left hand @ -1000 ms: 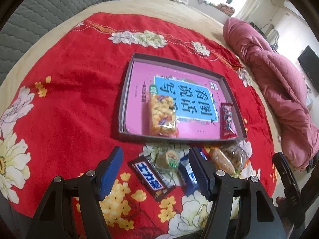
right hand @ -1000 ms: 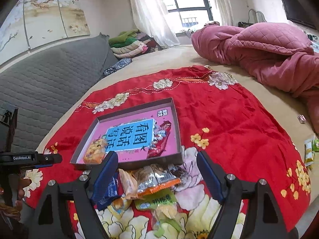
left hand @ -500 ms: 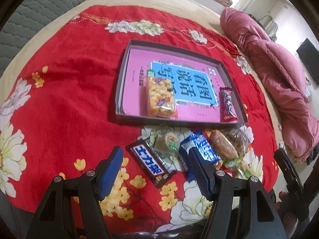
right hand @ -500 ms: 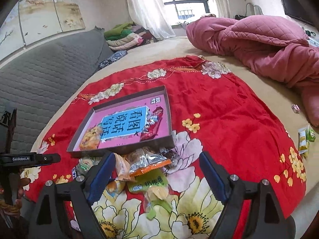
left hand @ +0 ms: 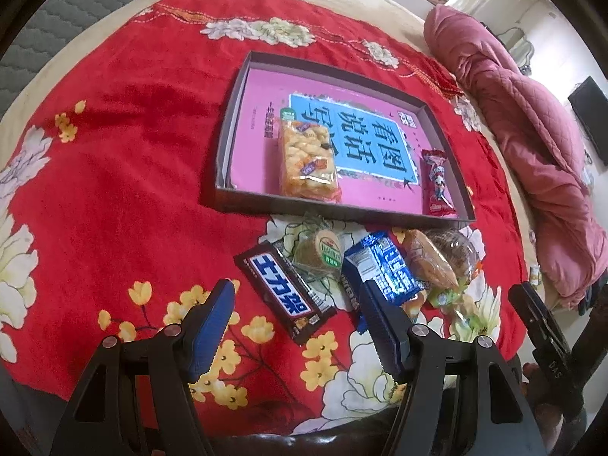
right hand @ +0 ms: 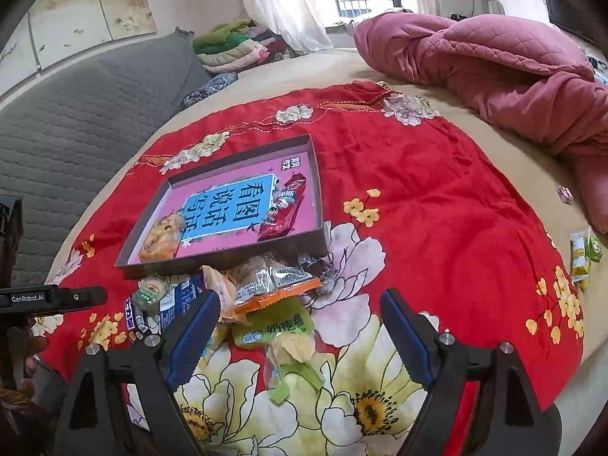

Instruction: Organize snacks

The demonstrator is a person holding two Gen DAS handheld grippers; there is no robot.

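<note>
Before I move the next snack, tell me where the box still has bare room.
Inside the box, the left strip beside the yellow snack pack is bare, and so is the far end past both packs. The red wrapper lies along the right wall. The cloth in front of the box is crowded with loose snacks, such as the chocolate bar.

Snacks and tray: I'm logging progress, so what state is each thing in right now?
Tray: open, flat on the red cloth.
Yellow snack pack: sealed, in the tray.
Red snack pack: sealed, in the tray.
Dark chocolate bar: sealed, on the cloth outside the tray.
Left gripper: open, empty.
Right gripper: open, empty.
</note>
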